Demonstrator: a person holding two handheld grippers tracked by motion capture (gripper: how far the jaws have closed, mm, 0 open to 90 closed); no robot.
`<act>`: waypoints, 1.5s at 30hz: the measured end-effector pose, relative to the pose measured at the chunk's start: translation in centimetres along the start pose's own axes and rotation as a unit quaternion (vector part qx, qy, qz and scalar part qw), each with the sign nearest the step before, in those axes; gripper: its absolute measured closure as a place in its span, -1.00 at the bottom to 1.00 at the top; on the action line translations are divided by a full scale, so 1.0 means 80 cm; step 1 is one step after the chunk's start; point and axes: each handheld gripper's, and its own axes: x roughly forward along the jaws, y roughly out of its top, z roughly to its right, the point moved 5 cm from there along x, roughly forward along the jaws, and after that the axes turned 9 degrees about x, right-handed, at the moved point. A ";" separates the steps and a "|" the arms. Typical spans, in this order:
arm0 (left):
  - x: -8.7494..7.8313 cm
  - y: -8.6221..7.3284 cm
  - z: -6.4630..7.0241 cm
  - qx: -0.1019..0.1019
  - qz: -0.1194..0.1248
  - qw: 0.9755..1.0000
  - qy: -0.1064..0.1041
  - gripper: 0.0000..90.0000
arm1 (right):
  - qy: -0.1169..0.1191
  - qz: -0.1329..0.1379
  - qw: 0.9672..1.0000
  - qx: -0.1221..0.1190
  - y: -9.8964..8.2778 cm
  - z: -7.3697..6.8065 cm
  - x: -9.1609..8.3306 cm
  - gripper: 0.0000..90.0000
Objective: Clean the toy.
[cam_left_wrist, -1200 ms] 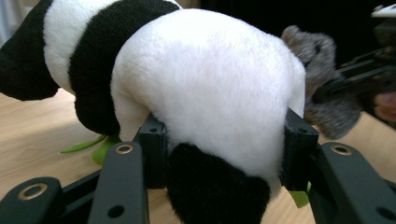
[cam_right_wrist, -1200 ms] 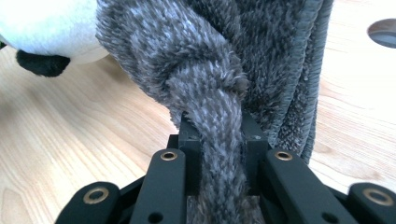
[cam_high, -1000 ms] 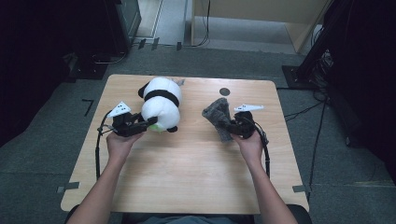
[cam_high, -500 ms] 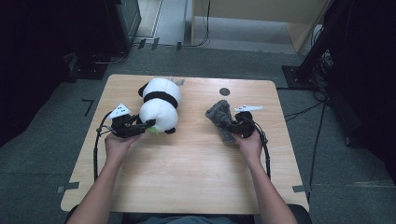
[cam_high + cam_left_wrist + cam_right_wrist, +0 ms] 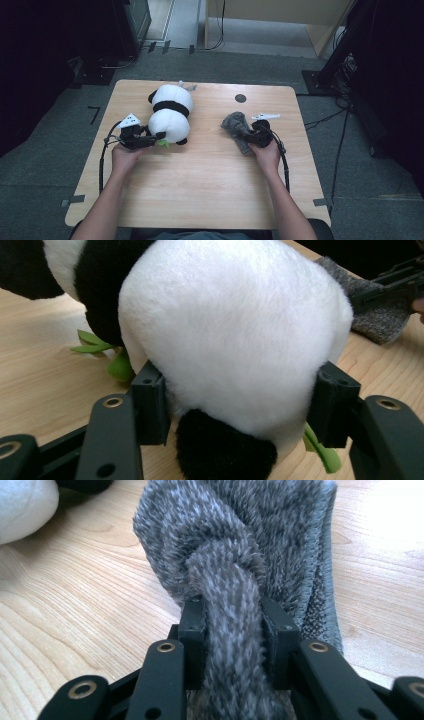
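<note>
Fingers of the left gripper [image 5: 235, 415] sit on both sides of the toy panda [image 5: 235, 335] and have just been opening. Right gripper [image 5: 234, 630], opening too, still pinches the grey fuzzy cloth [image 5: 240, 545] on the table [image 5: 200, 185].

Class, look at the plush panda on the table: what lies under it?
Under the plush panda, green felt leaves poke out onto the wooden table. Whatever else lies beneath is covered by its body.

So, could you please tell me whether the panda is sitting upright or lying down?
Lying down: the panda is stretched along the table, head at the far end, rump toward the left claw.
</note>
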 end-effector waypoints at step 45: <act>-0.043 0.017 0.016 0.043 -0.026 0.999 -0.004 -0.75 | 0.039 0.038 0.998 -0.015 0.018 -0.029 -0.048 -0.14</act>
